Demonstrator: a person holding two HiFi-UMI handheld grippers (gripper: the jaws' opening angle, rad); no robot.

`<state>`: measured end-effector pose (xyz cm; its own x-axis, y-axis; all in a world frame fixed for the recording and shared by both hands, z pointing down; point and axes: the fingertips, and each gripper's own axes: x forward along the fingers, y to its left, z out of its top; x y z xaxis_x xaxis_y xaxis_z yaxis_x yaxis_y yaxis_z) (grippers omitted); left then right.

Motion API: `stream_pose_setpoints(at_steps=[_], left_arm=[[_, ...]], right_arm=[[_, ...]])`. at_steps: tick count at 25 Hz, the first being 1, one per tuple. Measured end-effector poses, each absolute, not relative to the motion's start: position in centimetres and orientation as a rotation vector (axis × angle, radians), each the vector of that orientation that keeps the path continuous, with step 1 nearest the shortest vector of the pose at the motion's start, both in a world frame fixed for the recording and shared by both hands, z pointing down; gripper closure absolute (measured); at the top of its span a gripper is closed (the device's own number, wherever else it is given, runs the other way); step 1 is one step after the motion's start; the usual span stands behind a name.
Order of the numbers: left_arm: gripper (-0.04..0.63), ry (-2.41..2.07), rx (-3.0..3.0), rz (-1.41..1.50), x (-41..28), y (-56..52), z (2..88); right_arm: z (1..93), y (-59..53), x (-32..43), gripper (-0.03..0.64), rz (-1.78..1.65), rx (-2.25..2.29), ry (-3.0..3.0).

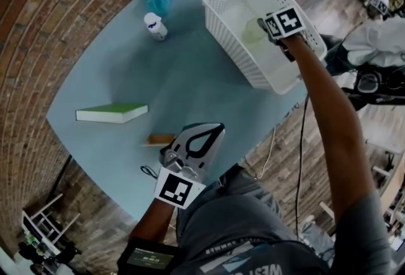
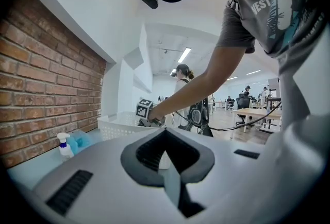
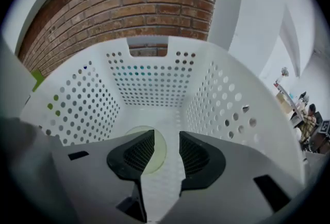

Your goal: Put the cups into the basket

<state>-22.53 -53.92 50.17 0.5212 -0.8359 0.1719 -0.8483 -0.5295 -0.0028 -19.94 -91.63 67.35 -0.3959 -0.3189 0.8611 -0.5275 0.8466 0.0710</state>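
Our right claw (image 3: 166, 140) hangs wide open inside the basket (image 3: 149, 79), cup (image 3: 160, 152) sitting on its floor, clear of the pads; left claw (image 2: 165, 135) closed, empty. Cups look light, thin and crushable, so we'd pinch the rim gently

It looks like an open-plan office doubling as a work lab. A bare brick wall (image 2: 46, 79) runs down one side, while white walls and a high white ceiling with strip lights (image 2: 184, 55) stretch away behind. Further back stand long desks (image 2: 253, 113) and office chairs (image 2: 242, 103), with people (image 2: 182, 78) among them. A light-blue table (image 1: 183, 78) sits by the brick, and a cable (image 1: 300, 141) hangs over the brick-patterned floor (image 1: 95, 198).
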Motion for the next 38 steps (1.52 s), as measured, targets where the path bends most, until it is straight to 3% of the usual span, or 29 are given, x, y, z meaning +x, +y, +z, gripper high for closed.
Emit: stream_pose_setpoints(at_steps=[9, 11, 13, 17, 21, 27, 38], left_arm=[[0.595, -1.501, 2.703, 0.266, -21.3, -53.7, 48.7], [0.595, -1.51, 2.717, 0.272, -21.0, -53.6, 48.1], [0.595, -1.522, 2.728, 0.28, -20.9, -53.6, 47.6], [0.595, -1.545, 2.741, 0.283, -20.4, -53.2, 46.5], [0.595, -1.562, 2.783, 0.285, -19.6, -52.9, 44.9], [0.595, -1.573, 2.844, 0.297, -17.8, -52.5, 42.1], [0.595, -1.594, 2.929, 0.306, -14.1, -52.1, 38.4]], right_arm=[[50.2, -89.0, -23.1, 0.477, -0.143, 0.77, -2.408], [44.7, -86.4, -23.1, 0.511, -0.271, 0.801, -2.532], [39.9, -82.8, -22.8, 0.589, -0.37, 0.793, -2.661], [34.1, -73.3, -22.2, 0.604, -0.498, 0.609, -2.904], [33.0, -64.3, -20.4, 0.604, -0.432, 0.493, -3.018], [38.7, -54.6, -16.0, 0.606, -0.396, 0.297, -2.78], [37.9, -49.8, -9.7, 0.605, -0.303, 0.381, -2.831]])
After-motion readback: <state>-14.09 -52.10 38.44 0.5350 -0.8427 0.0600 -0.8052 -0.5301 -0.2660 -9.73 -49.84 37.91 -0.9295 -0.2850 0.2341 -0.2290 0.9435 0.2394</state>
